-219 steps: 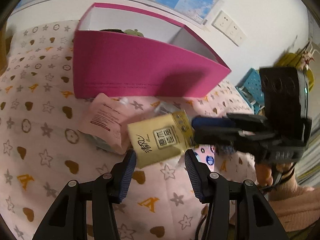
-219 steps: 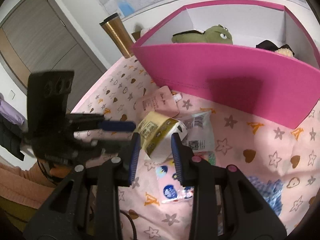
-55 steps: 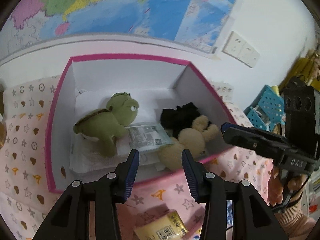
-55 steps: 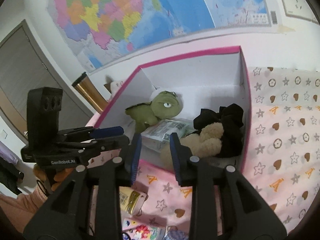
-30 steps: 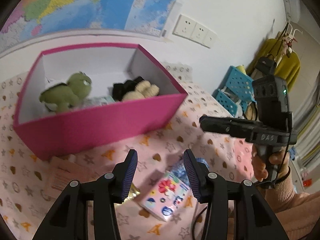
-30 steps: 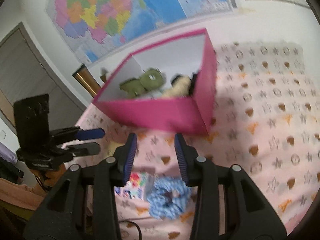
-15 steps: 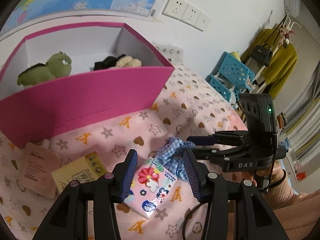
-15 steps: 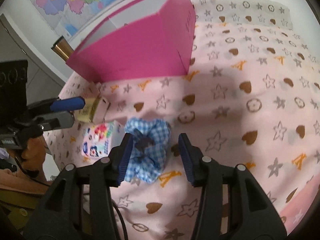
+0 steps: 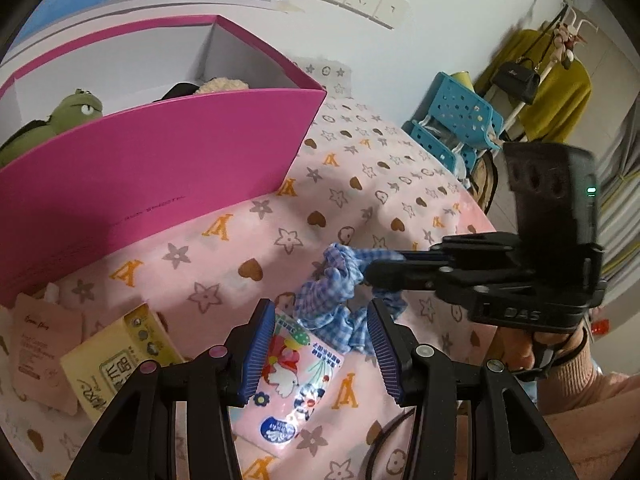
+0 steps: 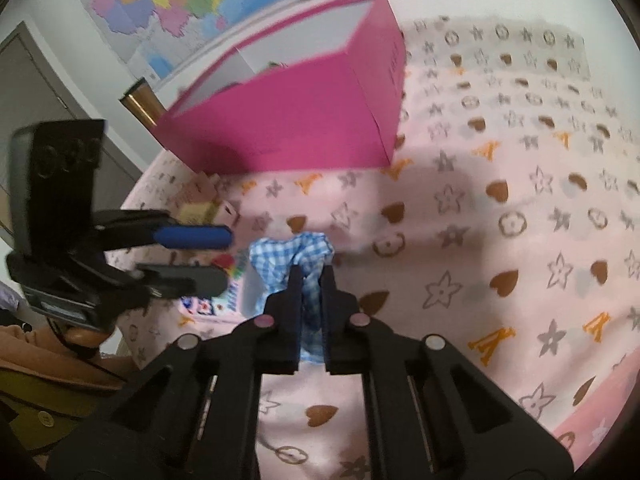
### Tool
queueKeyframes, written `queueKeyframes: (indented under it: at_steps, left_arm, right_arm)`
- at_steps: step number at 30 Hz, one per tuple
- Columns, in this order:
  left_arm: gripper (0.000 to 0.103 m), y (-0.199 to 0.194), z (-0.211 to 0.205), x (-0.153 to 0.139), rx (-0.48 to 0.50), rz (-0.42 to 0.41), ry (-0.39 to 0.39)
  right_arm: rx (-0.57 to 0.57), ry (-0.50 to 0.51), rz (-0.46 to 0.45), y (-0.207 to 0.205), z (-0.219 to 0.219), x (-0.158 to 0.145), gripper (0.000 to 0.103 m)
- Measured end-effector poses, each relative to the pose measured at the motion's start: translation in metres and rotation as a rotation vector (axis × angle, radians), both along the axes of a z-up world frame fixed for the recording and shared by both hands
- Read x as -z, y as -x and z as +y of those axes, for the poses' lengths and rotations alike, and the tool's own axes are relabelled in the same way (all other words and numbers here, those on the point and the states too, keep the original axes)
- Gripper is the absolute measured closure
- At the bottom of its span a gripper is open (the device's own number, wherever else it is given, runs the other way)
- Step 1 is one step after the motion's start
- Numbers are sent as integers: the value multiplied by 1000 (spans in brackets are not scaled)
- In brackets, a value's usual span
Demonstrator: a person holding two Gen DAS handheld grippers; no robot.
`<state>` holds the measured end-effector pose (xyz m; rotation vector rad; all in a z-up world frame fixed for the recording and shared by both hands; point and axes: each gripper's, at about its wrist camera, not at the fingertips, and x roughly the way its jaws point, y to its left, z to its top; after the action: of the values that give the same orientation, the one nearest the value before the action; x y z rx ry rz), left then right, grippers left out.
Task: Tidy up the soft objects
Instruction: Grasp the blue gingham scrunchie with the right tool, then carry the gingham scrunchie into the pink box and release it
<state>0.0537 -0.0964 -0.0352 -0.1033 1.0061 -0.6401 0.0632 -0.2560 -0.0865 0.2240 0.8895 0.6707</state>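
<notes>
Blue-and-white gingham fabric scrunchie [image 10: 298, 258] lies mid-frame on our pink star-and-heart tablecloth [image 10: 500, 280], pinched by our right gripper [image 10: 311, 280], whose jaws have just closed on it, presumably for lifting into the magenta cardboard box [image 10: 304, 120] at upper left. Our left gripper [image 9: 322, 348] hovers unclenched over a floral tissue pack [image 9: 296, 376].

scrunchie [image 9: 338, 298]: blue-and-white gingham
box [image 9: 168, 168]: magenta outside, white inside
cloth [image 10: 520, 208]: pale pink, printed with brown hearts, grey stars, orange letters
plush turtle [image 9: 60, 118]: olive green
tissue pack [image 9: 296, 376]: pink, cartoon flowers
sachet [image 9: 116, 364]: pale yellow
gripper pads [image 9: 260, 350]: blue, ribbed
</notes>
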Motion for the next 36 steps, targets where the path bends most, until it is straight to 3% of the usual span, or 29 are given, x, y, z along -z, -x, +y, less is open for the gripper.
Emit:
queueKeyframes:
  at_steps: [8,12,18,26,36]
  left_arm:
    - [57,-6,-5,1,25,-11,12]
    - [64,-4,-7,-6,34,-45,18]
    - [66,1,-2,-30,43,-125,42]
    - [67,-13,19,-75,-33,-224,9]
    - [68,-59,44,-99,-128,-250,-42]
  right_arm:
    - [-26,-23,-76,4,6,-28,95]
    - [-48,-29,-105,3,11,-40,95]
    - [-90,-36,-164,-1,20,-62,95]
    - [-132,-61,-271,-27,33,-106,95]
    - [-143,-100,-278,-85,55,-133,95]
